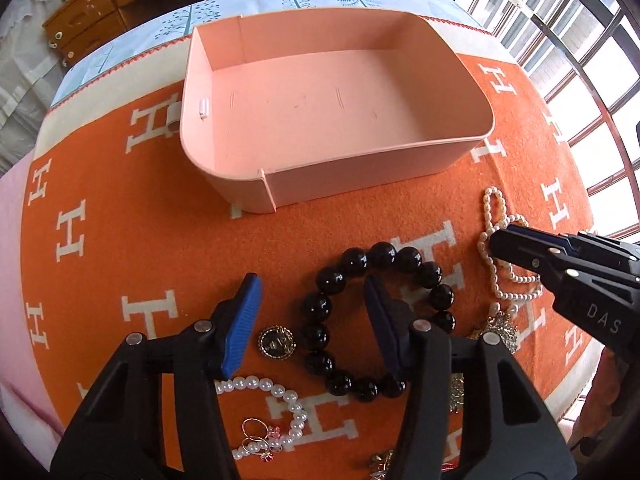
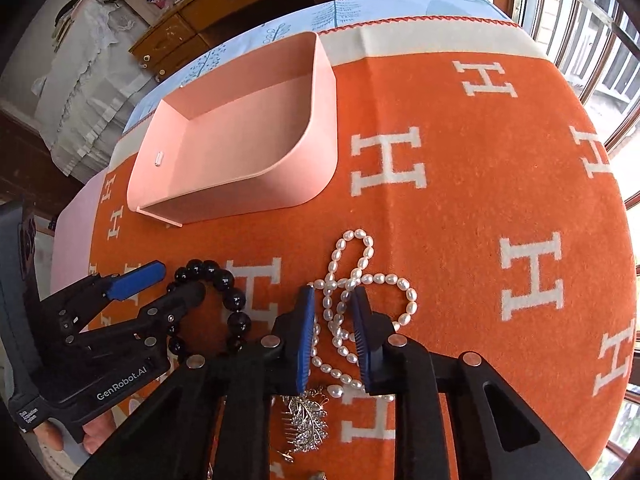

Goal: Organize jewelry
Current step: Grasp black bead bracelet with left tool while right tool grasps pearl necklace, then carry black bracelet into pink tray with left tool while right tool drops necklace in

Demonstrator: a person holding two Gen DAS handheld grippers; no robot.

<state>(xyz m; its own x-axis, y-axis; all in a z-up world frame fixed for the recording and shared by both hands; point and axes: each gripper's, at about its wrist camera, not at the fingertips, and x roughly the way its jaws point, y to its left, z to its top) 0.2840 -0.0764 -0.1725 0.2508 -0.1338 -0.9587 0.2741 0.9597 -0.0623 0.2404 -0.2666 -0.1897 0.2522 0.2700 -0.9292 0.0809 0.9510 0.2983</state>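
A black bead bracelet [image 1: 400, 258] [image 2: 236, 300] lies on the orange H-patterned cloth [image 1: 120, 220]. My left gripper [image 1: 311, 284] [image 2: 178, 280] straddles its left arc, one finger inside the ring and one outside. The pads stand apart from the beads, so it is open. A long strand of oval pearls [image 2: 360, 236] [image 1: 494, 204] lies looped to the right. My right gripper [image 2: 333, 292] [image 1: 496, 240] points steeply down, shut on the middle of that strand. An empty pink open box [image 1: 336, 156] [image 2: 224, 204] stands behind both.
Close to me lie a round white pearl bracelet [image 1: 280, 390], a black gold-rimmed brooch [image 1: 276, 342], thin rings with red stones [image 1: 256, 436] and a silver leaf hair comb [image 2: 308, 416]. Windows run along the right; wooden drawers [image 1: 88, 4] stand beyond the table.
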